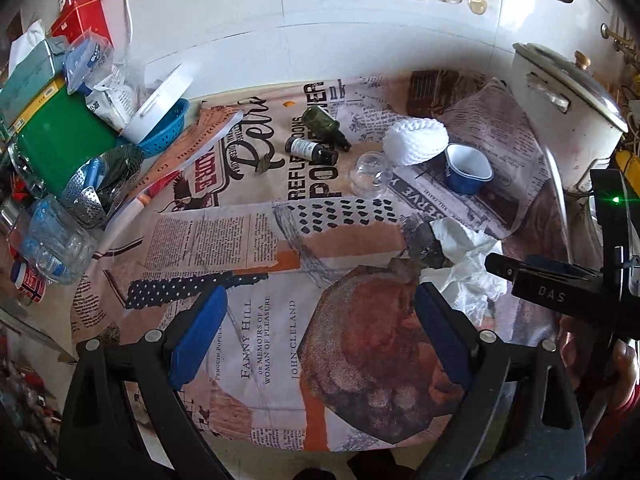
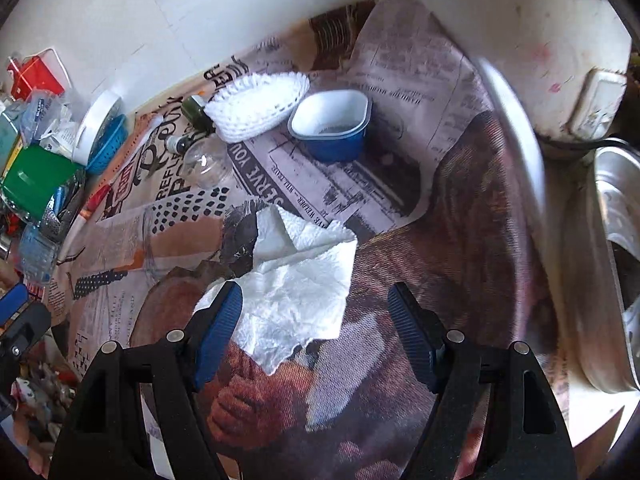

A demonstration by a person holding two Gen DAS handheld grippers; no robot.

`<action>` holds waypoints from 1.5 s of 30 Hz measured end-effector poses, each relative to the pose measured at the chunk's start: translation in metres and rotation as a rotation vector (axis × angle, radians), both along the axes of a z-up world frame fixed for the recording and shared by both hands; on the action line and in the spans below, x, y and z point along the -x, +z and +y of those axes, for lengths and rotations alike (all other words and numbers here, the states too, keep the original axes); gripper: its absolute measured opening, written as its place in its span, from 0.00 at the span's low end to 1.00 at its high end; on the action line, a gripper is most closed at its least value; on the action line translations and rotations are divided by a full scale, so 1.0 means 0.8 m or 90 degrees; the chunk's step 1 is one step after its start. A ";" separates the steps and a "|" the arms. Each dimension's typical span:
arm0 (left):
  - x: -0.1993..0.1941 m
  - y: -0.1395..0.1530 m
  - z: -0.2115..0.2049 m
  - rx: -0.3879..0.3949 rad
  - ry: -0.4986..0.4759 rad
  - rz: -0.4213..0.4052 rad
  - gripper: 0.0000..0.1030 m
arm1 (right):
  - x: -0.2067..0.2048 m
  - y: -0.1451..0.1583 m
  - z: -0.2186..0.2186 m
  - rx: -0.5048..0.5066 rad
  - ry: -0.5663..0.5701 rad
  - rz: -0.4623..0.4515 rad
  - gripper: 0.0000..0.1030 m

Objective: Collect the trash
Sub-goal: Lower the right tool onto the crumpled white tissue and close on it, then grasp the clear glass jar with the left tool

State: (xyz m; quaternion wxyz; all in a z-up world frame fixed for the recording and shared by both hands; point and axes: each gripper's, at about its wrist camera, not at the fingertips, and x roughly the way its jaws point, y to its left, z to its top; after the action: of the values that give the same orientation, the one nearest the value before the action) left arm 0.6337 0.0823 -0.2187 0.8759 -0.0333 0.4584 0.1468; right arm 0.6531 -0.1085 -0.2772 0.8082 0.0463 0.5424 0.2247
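Nearest, right gripper [image 2: 316, 332] with fingers spread wide and nothing between them, low over the crumpled paper towel [image 2: 296, 280]; left pad already at the towel's edge, probably lined up for a pinch. Towel loose on the printed tablecloth [image 2: 460, 240], so easy to lift. Left gripper [image 1: 320, 336] also wide open and empty, over bare cloth, seemingly waiting aside. Farther back, blue cup [image 2: 332, 128], white foam net [image 2: 256, 104], clear glass [image 2: 208, 164] and two small bottles [image 1: 316, 136] close together, perhaps trash too. Behind, white pot [image 1: 568, 112] at the table's far right.
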 end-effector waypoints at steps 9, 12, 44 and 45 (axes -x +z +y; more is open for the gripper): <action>-0.023 -0.013 0.038 0.031 0.035 0.000 0.92 | 0.015 -0.019 0.052 0.050 0.090 0.012 0.70; -0.044 -0.022 0.045 0.042 0.018 0.002 0.92 | 0.022 -0.018 0.058 0.089 0.091 -0.008 0.57; -0.225 -0.123 0.010 0.071 -0.184 0.057 0.54 | -0.004 0.062 -0.056 0.020 -0.164 -0.056 0.11; -0.217 -0.120 0.007 0.067 -0.175 0.055 0.54 | -0.001 0.066 -0.059 0.014 -0.154 -0.061 0.11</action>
State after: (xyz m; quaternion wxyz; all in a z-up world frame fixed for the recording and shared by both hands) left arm 0.8073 0.0881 -0.3143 0.8643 -0.0100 0.5028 0.0024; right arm 0.6540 -0.1555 -0.2241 0.8546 0.0920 0.4963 0.1217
